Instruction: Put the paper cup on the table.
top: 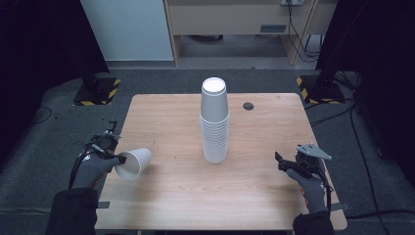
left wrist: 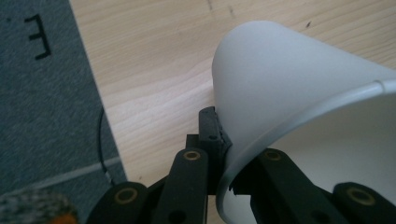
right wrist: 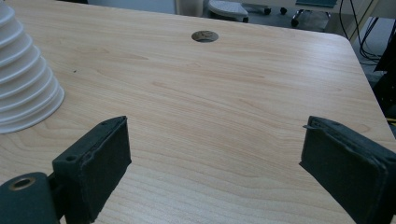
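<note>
A single white paper cup (top: 133, 163) hangs tilted above the table's left edge, its mouth facing the person. My left gripper (top: 117, 159) is shut on the cup's rim; in the left gripper view the jaws pinch the cup (left wrist: 299, 93) wall, one pad outside and one inside, at my left gripper (left wrist: 229, 158). A tall stack of upside-down white cups (top: 215, 120) stands at the table's middle, its lower edge showing as the stack (right wrist: 25, 88) at the left of the right gripper view. My right gripper (top: 280, 164) rests low at the table's right with its jaws wide apart, my right gripper (right wrist: 215, 158) holding nothing.
The wooden table (top: 171, 191) has a round cable hole (top: 248, 105) behind the stack, also seen as the hole (right wrist: 205, 36). Grey carpet (left wrist: 42, 107) lies past the left edge. Stands with yellow-black bases (top: 98, 90) sit at both far corners.
</note>
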Motion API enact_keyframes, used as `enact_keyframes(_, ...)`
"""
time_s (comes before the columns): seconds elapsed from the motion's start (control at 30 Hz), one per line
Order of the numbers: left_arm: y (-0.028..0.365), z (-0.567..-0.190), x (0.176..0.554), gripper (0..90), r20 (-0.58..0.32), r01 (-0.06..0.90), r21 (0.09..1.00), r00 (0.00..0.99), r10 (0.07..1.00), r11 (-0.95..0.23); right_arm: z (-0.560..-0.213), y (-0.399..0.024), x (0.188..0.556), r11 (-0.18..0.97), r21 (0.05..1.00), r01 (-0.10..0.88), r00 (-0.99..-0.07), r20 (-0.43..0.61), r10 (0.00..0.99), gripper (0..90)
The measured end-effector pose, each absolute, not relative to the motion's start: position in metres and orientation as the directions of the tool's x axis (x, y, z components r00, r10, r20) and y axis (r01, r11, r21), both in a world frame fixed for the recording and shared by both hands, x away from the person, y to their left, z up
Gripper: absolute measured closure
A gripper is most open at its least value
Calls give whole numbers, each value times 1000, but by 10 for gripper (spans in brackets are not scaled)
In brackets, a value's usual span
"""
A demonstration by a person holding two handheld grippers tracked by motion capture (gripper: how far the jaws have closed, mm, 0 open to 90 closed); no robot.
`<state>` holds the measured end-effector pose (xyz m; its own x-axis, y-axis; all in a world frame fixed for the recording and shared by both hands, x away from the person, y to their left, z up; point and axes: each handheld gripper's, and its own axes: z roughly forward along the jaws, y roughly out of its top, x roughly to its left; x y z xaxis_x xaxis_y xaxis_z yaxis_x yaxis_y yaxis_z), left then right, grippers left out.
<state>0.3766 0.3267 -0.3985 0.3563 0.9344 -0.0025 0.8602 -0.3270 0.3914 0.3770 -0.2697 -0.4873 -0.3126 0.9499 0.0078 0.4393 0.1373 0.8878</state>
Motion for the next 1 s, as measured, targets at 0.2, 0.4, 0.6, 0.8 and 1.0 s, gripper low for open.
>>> enact_keyframes(0.2, 326, -396, 379, 857, -1, 892, 311, 345, 939, -327, -488, -269, 377, 140, 888, 439, -312, 5, 950, 83)
enact_keyframes(0.4, 320, -396, 385, 858, 16, 913, 223, 347, 938, -342, -488, -269, 377, 142, 885, 442, -314, 4, 949, 83)
enact_keyframes(0.6, 312, -398, 390, 857, 4, 927, 134, 352, 936, -349, -489, -269, 377, 144, 884, 445, -316, 5, 949, 82)
enact_keyframes(0.8, 307, -401, 392, 857, -23, 933, 58, 357, 934, -356, -489, -269, 378, 145, 883, 447, -317, 4, 948, 82)
enact_keyframes(1.0, 306, -409, 396, 856, -54, 935, 31, 354, 934, -353, -489, -269, 378, 148, 882, 446, -320, 3, 947, 82)
